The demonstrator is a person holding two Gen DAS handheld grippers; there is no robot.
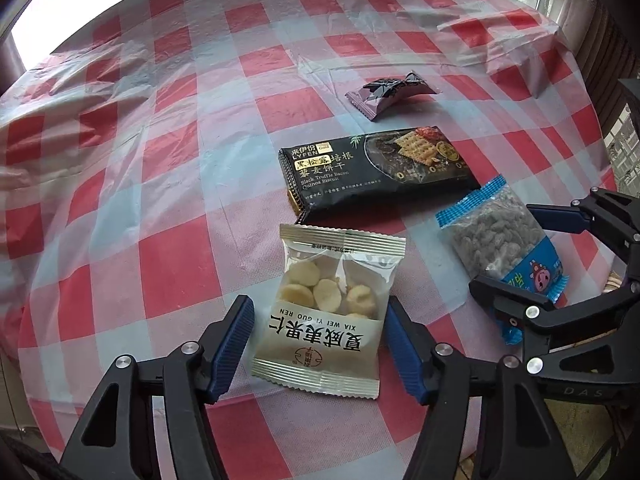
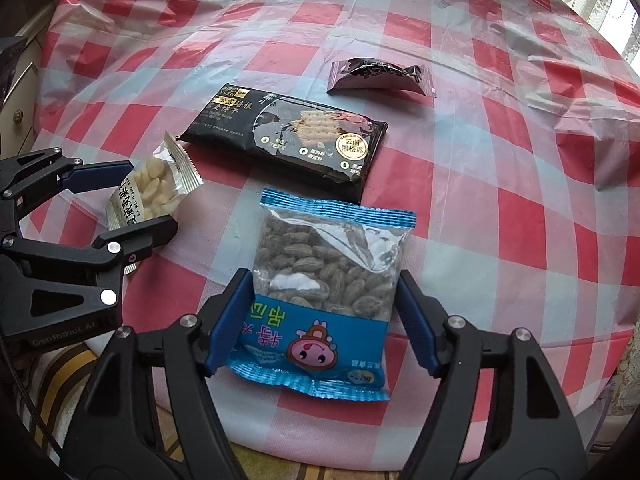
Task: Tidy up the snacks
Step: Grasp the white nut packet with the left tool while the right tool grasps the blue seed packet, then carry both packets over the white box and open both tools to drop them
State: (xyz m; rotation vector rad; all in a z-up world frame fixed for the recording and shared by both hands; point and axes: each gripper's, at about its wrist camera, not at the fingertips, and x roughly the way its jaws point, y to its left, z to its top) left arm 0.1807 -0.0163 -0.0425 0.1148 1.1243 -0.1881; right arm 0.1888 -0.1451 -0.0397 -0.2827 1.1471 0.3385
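Left gripper (image 1: 320,344) spread around nut packet (image 1: 326,312); right gripper (image 2: 320,316) spread around blue packet (image 2: 328,296), only right view shows drawer knob (image 2: 18,115)

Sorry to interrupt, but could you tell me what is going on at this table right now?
A person is sorting snacks on a checked tablecloth with two handheld grippers. The left gripper is open around a white packet of pale nuts; the right gripper is open around a blue packet of dark seeds. Both packets lie on the table, not lifted. Beyond them lie a black biscuit pack and a small dark wrapped sweet, untouched.
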